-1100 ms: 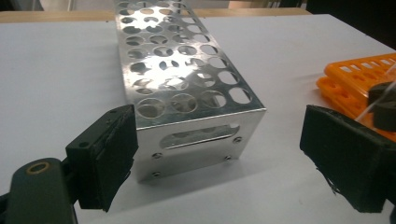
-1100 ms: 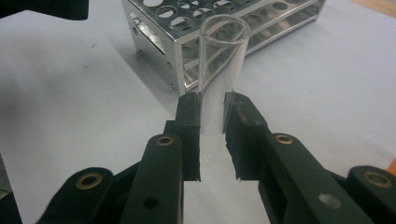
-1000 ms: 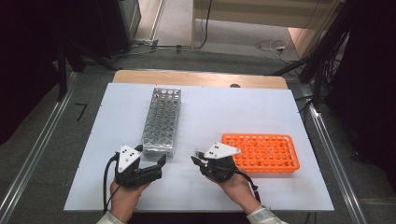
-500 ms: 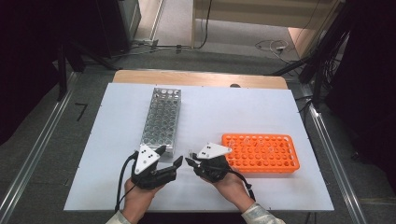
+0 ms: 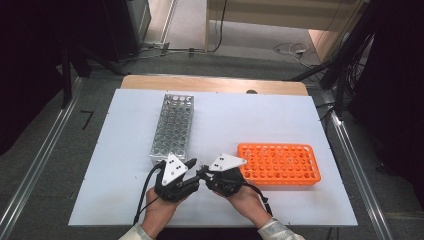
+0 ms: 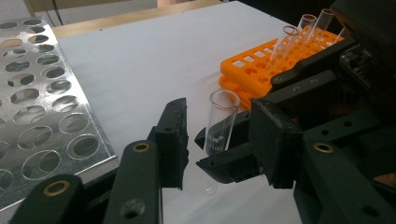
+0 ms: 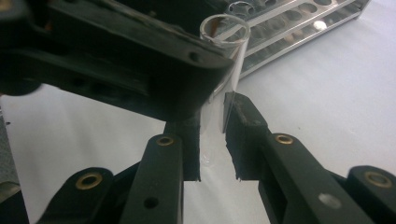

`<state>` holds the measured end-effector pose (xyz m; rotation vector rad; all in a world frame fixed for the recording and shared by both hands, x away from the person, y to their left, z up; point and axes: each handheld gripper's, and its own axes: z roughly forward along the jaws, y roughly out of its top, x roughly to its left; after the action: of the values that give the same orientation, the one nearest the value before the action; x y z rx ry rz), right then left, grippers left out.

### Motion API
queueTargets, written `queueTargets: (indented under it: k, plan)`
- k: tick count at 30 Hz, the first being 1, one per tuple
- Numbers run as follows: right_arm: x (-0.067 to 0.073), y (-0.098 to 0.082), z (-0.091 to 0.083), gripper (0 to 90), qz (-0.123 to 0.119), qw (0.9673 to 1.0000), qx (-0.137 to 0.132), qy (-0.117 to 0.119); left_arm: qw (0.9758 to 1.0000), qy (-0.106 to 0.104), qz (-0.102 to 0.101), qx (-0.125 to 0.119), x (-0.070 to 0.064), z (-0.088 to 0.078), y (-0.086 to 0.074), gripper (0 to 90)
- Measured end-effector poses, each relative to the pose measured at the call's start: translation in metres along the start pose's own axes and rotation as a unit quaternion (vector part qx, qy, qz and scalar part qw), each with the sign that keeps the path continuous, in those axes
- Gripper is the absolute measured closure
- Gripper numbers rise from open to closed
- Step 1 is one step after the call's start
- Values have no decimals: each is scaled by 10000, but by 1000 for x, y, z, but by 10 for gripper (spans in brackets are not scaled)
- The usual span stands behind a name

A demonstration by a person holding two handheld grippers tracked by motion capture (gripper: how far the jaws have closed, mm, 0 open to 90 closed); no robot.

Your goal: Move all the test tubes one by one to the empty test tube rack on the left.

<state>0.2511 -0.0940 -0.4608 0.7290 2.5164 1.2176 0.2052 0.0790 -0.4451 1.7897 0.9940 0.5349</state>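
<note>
A clear glass test tube point(image 6: 222, 121) stands upright just above the white table, and my right gripper point(image 7: 213, 121) is shut on its lower part. My left gripper point(image 6: 219, 116) faces it from the other side, its jaws on either side of the tube's upper part. They have just been closing, and a gap shows on each side of the glass. In the high view the left gripper point(image 5: 194, 172) and right gripper point(image 5: 204, 173) meet tip to tip near the table's front. The tube's open rim point(image 7: 226, 23) rises beside the left gripper's jaw.
A metal rack point(image 5: 172, 127) of empty holes lies behind the left gripper. An orange rack point(image 5: 278, 162) sits to the right of the right hand, with three glass tubes point(image 6: 285, 46) standing in it. The white table point(image 5: 250, 120) has bare room behind the grippers.
My left gripper has moved right until it meets the right gripper, and its jaws have narrowed around the tube. The right gripper has stayed nearly in place, still shut on the tube.
</note>
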Motion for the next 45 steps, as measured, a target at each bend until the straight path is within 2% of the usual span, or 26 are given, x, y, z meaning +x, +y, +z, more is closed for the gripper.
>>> queueTargets:
  k: [7, 12, 14, 15, 16, 17, 21, 26, 35, 41, 45]
  plan:
    - [1, 1, -1, 732, -22, 10000, -20, 46, 10000, 25, 90, -24, -2, 1, 1, 740]
    - [0, 1, -1, 726, 9, 10000, -26, 54, 9999, 25, 123, -2, -2, 1, 3, 746]
    - [0, 1, -2, 661, 33, 9999, -17, 98, 9999, 30, 128, -16, -1, 1, 3, 747]
    - [0, 1, -2, 661, 33, 9999, -17, 98, 9999, 33, 119, -20, -1, 0, 4, 747]
    - [-1, 1, -2, 566, 59, 9998, 1, 175, 9999, 40, 107, -34, 0, -1, 5, 749]
    - [-2, 1, -2, 507, 76, 9998, 8, 185, 9999, 81, 76, -71, 2, -3, 7, 749]
    - [-5, 1, -5, 368, 162, 9997, -6, 206, 9998, 139, 7, -148, 9, -7, 13, 749]
    - [-7, 2, -6, 279, 243, 9996, 26, 156, 9994, 228, -80, -229, 16, -12, 19, 750]
    - [-8, 2, -9, 259, 299, 9995, 11, 88, 9970, 524, -292, -497, 40, -25, 35, 750]
    - [-10, 1, -9, 260, 316, 9995, 26, 78, 9955, 628, -356, -610, 48, -30, 41, 750]
    - [-10, 1, -9, 261, 311, 9995, 36, 75, 9951, 747, -326, -559, 52, -28, 40, 750]
